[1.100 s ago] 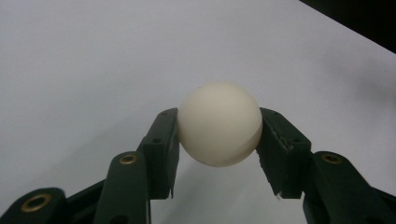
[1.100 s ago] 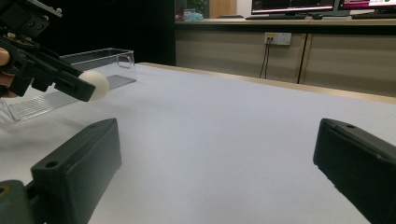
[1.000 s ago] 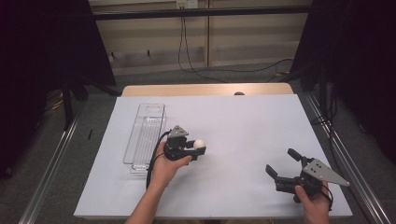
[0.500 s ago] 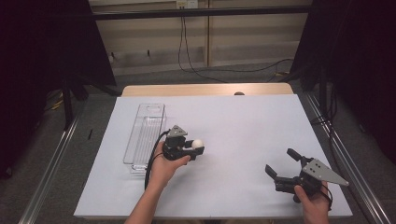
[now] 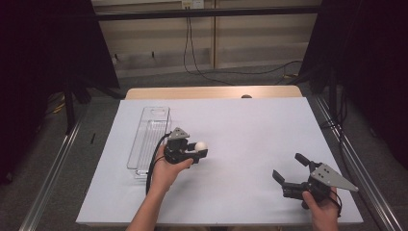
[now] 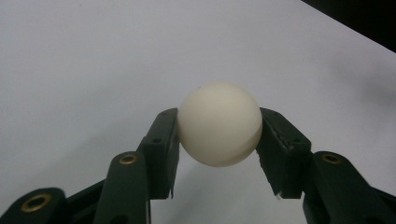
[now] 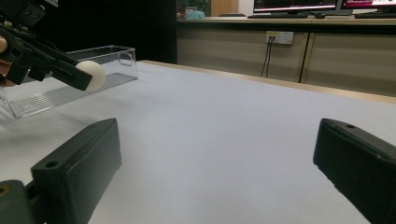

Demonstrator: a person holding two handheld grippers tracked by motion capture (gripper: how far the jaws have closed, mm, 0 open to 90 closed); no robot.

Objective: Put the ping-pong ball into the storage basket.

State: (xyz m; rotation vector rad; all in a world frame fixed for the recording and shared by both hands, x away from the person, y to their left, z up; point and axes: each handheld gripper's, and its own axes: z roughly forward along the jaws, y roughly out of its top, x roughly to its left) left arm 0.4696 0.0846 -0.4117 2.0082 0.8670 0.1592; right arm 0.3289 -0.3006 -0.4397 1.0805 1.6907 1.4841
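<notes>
White ball (image 6: 219, 124) sits clamped between the left gripper (image 5: 197, 151) jaws, lifted clear of the table (image 5: 250, 125), just beside the clear tray (image 5: 149, 137). Nothing has shifted lately; the grasp looks secure. The right gripper (image 5: 289, 170) rests open, well apart.

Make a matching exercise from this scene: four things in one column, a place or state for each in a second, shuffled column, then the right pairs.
1. white ball
2. clear tray
3. right gripper
4. left gripper

A. open, with nothing between its fingers
B. lying on the white sheet at the table's left side
C. shut on a round thing
D. clamped between two black fingers, off the table

Pairs: 1-D, 2-B, 3-A, 4-C
</notes>
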